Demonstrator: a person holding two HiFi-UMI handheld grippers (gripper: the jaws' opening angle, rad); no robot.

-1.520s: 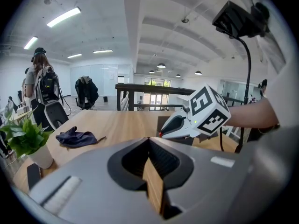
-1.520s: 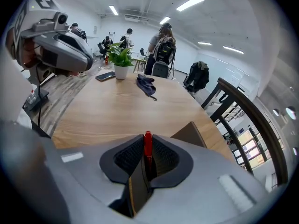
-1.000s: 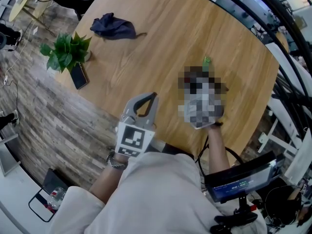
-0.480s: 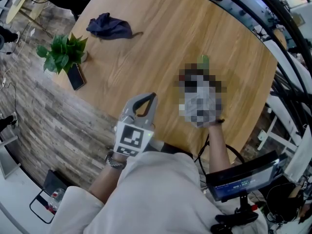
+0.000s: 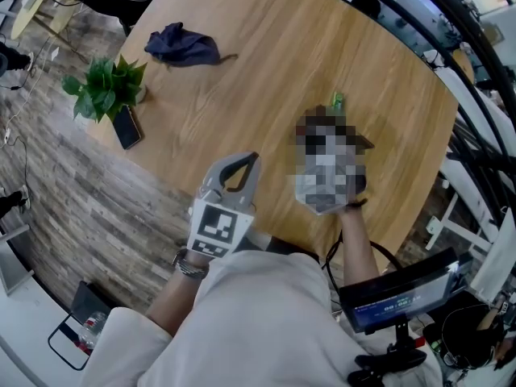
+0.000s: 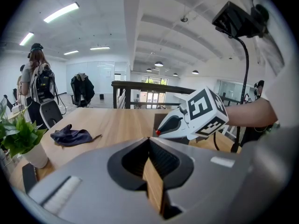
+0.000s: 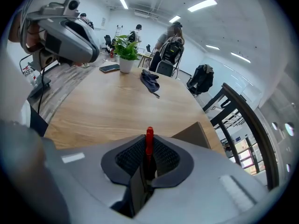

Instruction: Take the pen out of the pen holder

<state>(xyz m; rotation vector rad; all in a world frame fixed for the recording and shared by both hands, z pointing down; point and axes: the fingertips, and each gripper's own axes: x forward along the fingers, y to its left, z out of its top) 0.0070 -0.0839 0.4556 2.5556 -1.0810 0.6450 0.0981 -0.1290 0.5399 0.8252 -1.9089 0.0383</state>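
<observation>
My right gripper (image 7: 148, 149) is shut on a red pen (image 7: 149, 141) that stands upright between its jaws. In the head view a mosaic patch covers this gripper over the wooden table (image 5: 266, 63). A small green thing (image 5: 339, 101) shows just beyond the patch. The brown pen holder (image 7: 194, 133) stands right behind the jaws. In the left gripper view the right gripper (image 6: 161, 130) shows a red tip at its nose, in front of the pen holder (image 6: 161, 118). My left gripper (image 5: 244, 168) hangs at the table's near edge, shut on nothing.
A potted plant (image 5: 105, 87) and a phone (image 5: 126, 127) sit at the table's left edge, a dark cloth (image 5: 184, 45) farther back. A black railing (image 5: 476, 135) runs along the right. A monitor (image 5: 395, 301) stands near my right side. A person with a backpack (image 6: 39, 83) stands far off.
The head view shifts slightly. Both grippers stay about where they were, and the right one still holds the pen.
</observation>
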